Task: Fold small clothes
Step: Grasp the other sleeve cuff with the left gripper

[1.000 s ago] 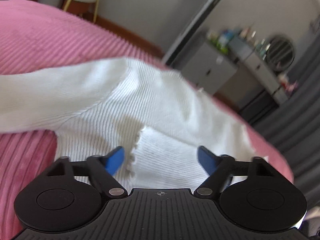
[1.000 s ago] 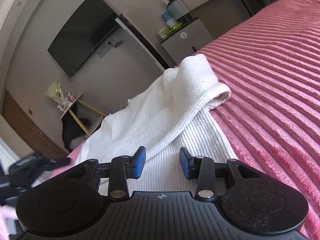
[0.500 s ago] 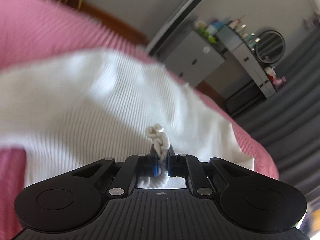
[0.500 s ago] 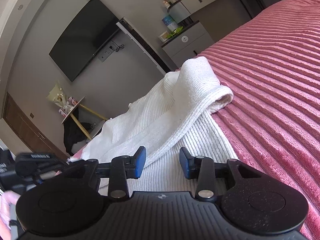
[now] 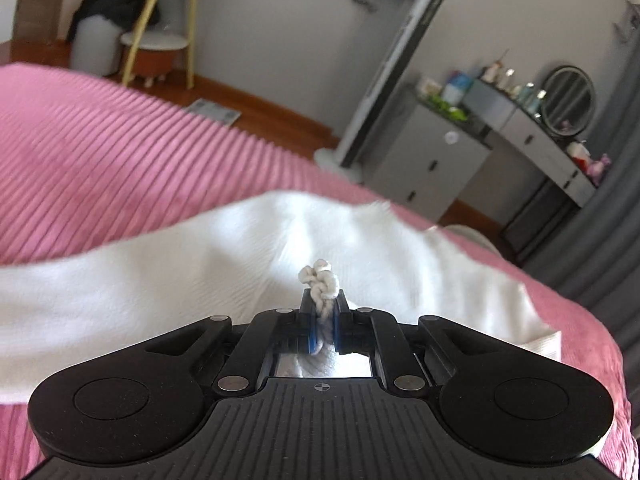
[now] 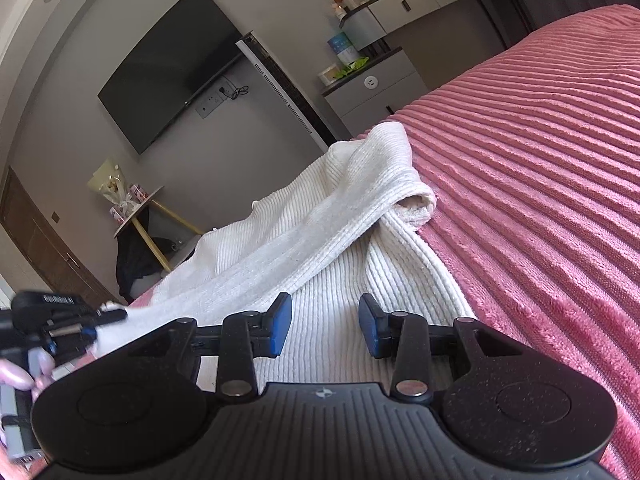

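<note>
A white ribbed knit garment (image 5: 168, 280) lies on the pink ribbed bedspread (image 5: 100, 152). My left gripper (image 5: 323, 312) is shut on a bunched edge of the garment, with a knot of fabric sticking up between the blue pads. In the right wrist view the garment (image 6: 332, 240) lies with a sleeve folded across its body. My right gripper (image 6: 325, 326) is open and empty, low over the garment's near hem. The left gripper (image 6: 64, 320) shows at the far left, holding the garment's corner.
The bedspread (image 6: 540, 200) stretches wide to the right. Beyond the bed edge stand a grey dresser (image 5: 432, 160), a wall TV (image 6: 172, 64), a tall white tower unit (image 6: 284, 92) and a small side table (image 5: 160, 40).
My left gripper closed on the garment's edge and has lifted and pulled it back, so more bedspread shows. My right gripper stayed open and shifted only slightly.
</note>
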Tool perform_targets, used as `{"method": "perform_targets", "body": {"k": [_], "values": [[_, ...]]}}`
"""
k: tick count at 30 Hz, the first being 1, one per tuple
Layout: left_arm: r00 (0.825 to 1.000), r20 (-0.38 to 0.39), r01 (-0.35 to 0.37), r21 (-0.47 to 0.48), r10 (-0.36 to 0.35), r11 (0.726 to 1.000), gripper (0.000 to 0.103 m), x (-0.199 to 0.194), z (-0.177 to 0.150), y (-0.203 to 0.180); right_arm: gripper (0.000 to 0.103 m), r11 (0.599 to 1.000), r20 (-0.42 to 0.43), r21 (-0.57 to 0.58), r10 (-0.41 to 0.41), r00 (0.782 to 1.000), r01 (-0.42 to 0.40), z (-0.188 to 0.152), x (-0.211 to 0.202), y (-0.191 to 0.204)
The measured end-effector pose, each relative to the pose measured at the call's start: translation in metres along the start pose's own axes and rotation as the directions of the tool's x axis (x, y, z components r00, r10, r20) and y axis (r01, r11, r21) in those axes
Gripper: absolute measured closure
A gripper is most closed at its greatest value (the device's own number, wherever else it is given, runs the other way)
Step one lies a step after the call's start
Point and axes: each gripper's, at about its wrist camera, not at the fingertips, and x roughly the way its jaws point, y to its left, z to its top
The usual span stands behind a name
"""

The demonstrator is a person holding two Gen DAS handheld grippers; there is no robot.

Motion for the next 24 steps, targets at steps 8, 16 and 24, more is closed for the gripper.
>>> {"method": "perform_targets", "body": {"k": [8,16,24], "values": [[1.0,-0.012,-0.018,0.017,0.018,1.0,0.09,0.007,-0.005,0.014,0.067,0.999,0.008,-0.04,-0.019,1.0,0.019,-0.006,0.004,0.002],[0.996,-0.001,-0.093,-0.045,0.093,0.995,0.054,-0.013,-0.009,0.033,0.067,0.998,0.021,-0.057,-0.023,1.0,0.024,-0.009,0.005,0.002],[0.979,0.07,-0.168,-0.257,0.192,0.952,0.016,-0.117,-0.06,0.116,0.062,0.998,0.041,-0.061,-0.016,0.999,0.018,-0.01,0.0,0.004]]}}
